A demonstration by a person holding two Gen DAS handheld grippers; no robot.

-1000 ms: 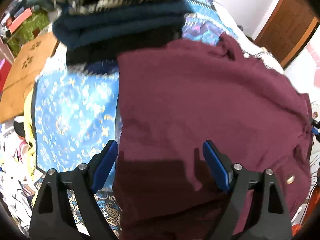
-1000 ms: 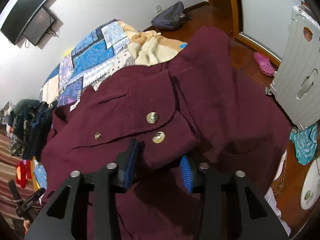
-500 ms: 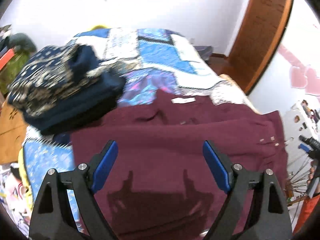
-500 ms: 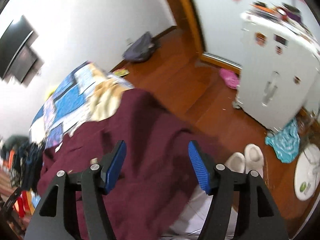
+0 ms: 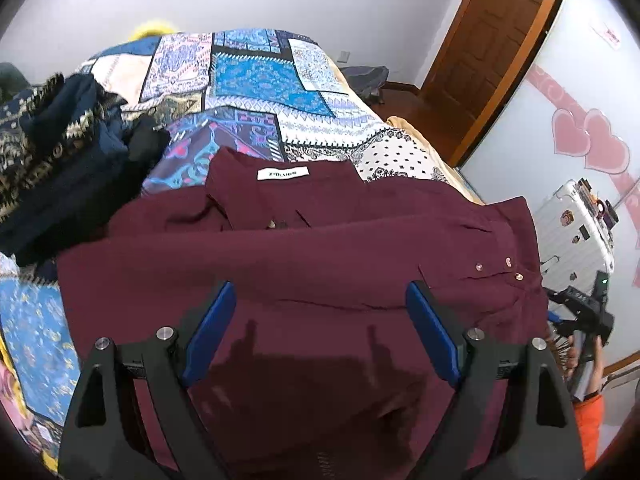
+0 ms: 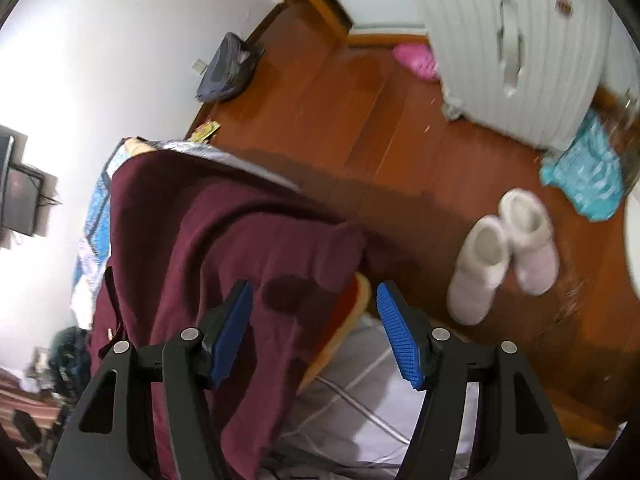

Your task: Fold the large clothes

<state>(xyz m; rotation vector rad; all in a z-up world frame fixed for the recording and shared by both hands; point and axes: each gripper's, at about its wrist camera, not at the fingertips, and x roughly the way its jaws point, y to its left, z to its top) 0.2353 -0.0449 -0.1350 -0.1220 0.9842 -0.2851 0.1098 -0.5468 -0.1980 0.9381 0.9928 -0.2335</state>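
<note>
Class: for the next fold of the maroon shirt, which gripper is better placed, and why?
Probably the left gripper: it is open, directly over the maroon shirt spread on the bed. The right gripper, also open, faces the shirt's hanging edge and floor.

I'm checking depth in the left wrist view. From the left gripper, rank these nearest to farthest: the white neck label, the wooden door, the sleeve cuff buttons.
From the left gripper, which is open above the maroon shirt:
1. Sleeve cuff buttons, to the right on the shirt.
2. White neck label, ahead at the collar.
3. Wooden door, far right, beyond the bed.
</note>
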